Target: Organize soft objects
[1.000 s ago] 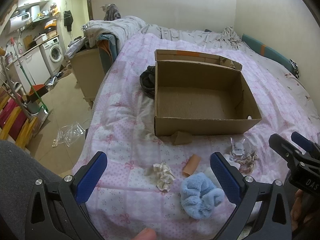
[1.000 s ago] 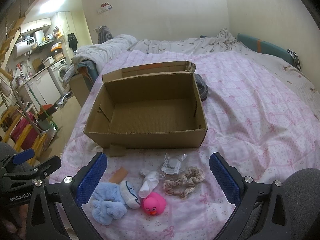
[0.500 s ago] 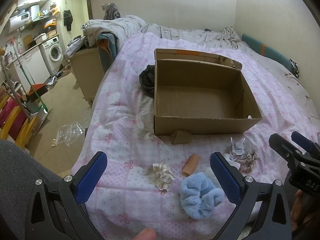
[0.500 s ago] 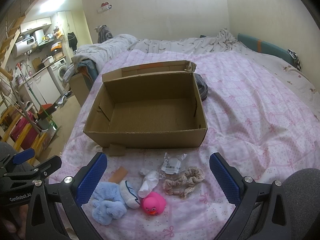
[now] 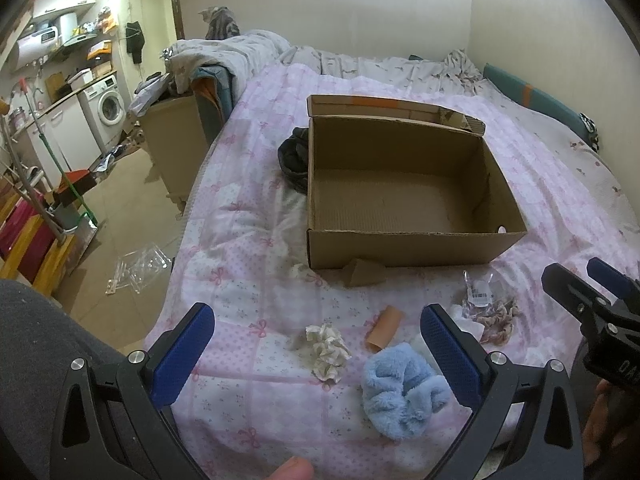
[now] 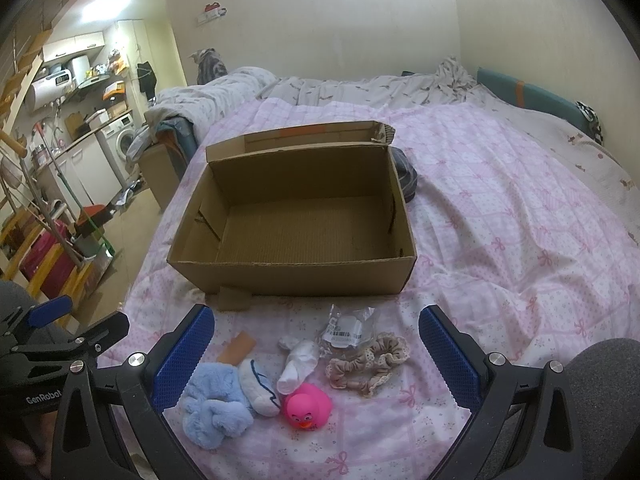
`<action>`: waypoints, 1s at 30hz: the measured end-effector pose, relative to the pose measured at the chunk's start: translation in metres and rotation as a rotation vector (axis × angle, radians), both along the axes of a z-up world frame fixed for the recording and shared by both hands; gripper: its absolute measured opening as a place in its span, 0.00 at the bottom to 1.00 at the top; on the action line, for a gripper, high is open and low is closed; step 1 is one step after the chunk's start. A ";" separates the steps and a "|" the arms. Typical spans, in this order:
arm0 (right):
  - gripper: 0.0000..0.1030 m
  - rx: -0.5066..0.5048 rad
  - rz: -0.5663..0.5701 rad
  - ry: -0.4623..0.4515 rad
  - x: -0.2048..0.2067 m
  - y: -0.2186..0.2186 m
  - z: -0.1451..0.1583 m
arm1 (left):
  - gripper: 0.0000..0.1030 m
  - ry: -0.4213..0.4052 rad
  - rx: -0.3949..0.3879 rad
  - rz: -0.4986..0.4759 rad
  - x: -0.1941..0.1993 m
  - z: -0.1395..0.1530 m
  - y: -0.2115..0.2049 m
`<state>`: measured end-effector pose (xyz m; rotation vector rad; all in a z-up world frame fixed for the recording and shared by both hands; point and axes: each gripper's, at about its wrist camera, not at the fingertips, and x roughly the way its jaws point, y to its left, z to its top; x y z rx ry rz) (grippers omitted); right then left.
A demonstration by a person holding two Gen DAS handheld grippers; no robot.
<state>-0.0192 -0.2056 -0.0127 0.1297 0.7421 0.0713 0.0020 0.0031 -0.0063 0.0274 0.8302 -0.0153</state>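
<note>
An empty open cardboard box [image 5: 404, 246] [image 6: 292, 276] sits on the pink bed. In front of it lie a fluffy blue scrunchie [image 5: 402, 394] [image 6: 216, 404], a beige scrunchie [image 6: 368, 362] [image 5: 498, 320], two white socks [image 6: 300, 364] [image 6: 258, 386], a pink rubber duck [image 6: 307, 400], a crumpled white tissue [image 5: 328, 352] and a tan tube [image 5: 384, 328] [image 6: 238, 348]. My left gripper [image 5: 316, 340] is open above the tissue and the blue scrunchie. My right gripper [image 6: 316, 342] is open above the socks and duck. Both hold nothing.
A clear plastic bag with a barcode label [image 6: 346, 326] [image 5: 478, 290] lies beside the beige scrunchie. Dark clothing [image 5: 294, 158] lies at the box's far side. The bed edge drops to the floor at left [image 5: 120, 216], with cabinets and a washing machine [image 5: 108, 106] beyond.
</note>
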 end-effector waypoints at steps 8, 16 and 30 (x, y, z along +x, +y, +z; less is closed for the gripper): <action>1.00 0.002 0.018 -0.002 0.006 -0.003 0.010 | 1.00 0.000 0.007 -0.006 0.005 0.019 0.006; 1.00 0.058 0.111 0.021 0.031 -0.020 0.031 | 1.00 0.140 -0.018 0.030 0.048 0.028 0.035; 1.00 0.155 0.036 0.196 0.074 -0.053 -0.021 | 0.68 0.589 -0.195 0.040 0.088 -0.089 0.035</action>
